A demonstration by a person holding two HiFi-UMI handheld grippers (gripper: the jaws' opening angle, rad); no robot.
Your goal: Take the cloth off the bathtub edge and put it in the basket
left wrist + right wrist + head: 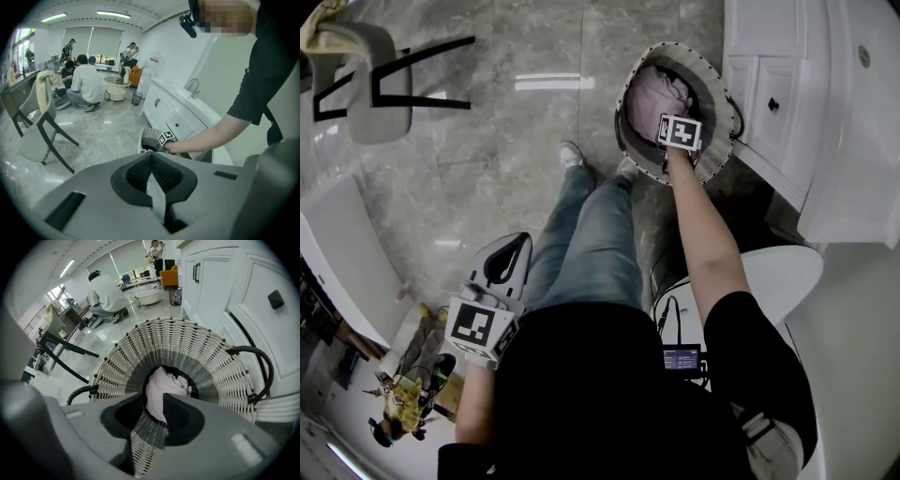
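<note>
Left hand-held gripper [151, 161] idle, jaws together, empty. Right hand-held gripper [153, 418] pinches cloth [164, 383] narrowly, low inside basket [187, 348]. Placing step; next, release.

A grey chair [370, 80] stands well apart from white cabinets [773, 80].

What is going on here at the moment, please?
A person has the right gripper lowered into the basket, shut on the pink cloth, which hangs inside the basket. The cloth has not yet been let go. The left gripper is shut and empty, off to the person's side.
</note>
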